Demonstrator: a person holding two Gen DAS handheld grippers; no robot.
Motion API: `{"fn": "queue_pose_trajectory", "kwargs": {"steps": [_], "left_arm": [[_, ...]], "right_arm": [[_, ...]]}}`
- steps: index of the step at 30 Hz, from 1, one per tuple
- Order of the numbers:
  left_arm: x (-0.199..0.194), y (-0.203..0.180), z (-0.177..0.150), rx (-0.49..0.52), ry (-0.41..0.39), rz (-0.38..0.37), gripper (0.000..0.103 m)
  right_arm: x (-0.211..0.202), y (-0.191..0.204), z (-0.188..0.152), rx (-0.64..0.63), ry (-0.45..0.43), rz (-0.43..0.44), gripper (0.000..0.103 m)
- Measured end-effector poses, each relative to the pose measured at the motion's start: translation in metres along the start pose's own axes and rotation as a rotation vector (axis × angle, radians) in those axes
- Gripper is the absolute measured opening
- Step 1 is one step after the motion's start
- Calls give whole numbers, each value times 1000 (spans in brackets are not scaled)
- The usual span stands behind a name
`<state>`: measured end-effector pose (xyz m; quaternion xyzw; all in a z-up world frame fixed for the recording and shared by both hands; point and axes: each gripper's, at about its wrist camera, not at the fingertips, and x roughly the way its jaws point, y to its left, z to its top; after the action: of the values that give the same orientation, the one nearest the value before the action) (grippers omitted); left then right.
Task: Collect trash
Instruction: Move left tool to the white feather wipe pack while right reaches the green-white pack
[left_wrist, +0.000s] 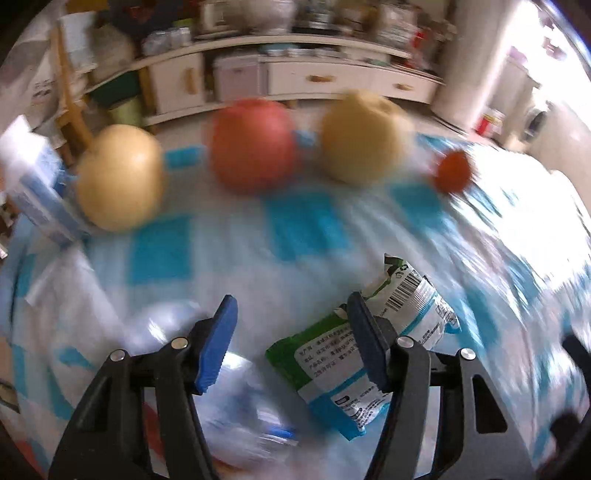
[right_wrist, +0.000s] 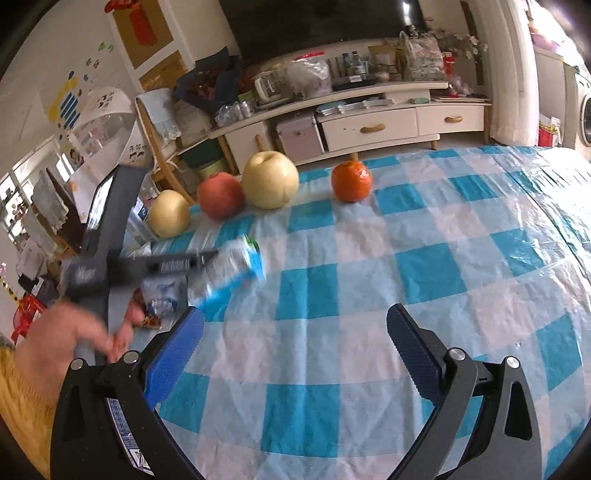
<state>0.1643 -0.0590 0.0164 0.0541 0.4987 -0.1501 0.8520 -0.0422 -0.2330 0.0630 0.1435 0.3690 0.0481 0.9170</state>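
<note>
One crumpled green-and-blue snack wrapper, barcode up.

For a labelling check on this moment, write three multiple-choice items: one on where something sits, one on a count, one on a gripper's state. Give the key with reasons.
1. In the right wrist view, where does the orange sit in the fruit row?
A. at the right end
B. in the middle
C. at the left end

2. How many round fruits stand on the checked cloth?
A. two
B. four
C. six

3. How do the jaws of the right gripper stand?
A. shut on a wrapper
B. shut on nothing
C. open, with nothing between them

Key:
1 A: it lies to the right of the big yellow pear, with no fruit beyond it.
2 B: the small yellow fruit, the red fruit, the pear and the orange.
3 C: bare cloth shows between the wide-apart jaws.
</note>
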Motion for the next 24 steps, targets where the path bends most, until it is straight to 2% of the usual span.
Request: {"fn": "queue_pose_trajectory", "kwargs": {"steps": [4, 7, 9, 11, 12, 16, 18, 21, 24], "left_arm": [[-17, -44, -31, 113, 26, -99, 62], [-47, -42, -43, 110, -26, -113, 62], [-63, -28, -41, 73, -80, -73, 62], [-81, -2, -40, 13, -144, 30, 63], [-87, 19, -38, -56, -166, 92, 63], [-82, 90, -33, -310, -170, 259, 67], [-67, 117, -30, -402, -126, 279, 67], [-46, 137, -24, -484, -69, 265, 67], [-34, 147, -19, -502, -29, 254, 67]], "right_arm": [[-6, -9, 1, 3, -18, -31, 98], [-7, -21, 2, 44, -13, -33, 98], [-5, -25, 2, 62, 2, -29, 98], [0, -23, 1, 65, 25, -14, 98], [3, -22, 0, 63, 34, -7, 98], [12, -5, -2, 24, 70, 10, 98], [19, 2, -4, 7, 93, 16, 98], [27, 8, -6, -10, 114, 13, 98], [33, 12, -7, -12, 134, 16, 98]]}}
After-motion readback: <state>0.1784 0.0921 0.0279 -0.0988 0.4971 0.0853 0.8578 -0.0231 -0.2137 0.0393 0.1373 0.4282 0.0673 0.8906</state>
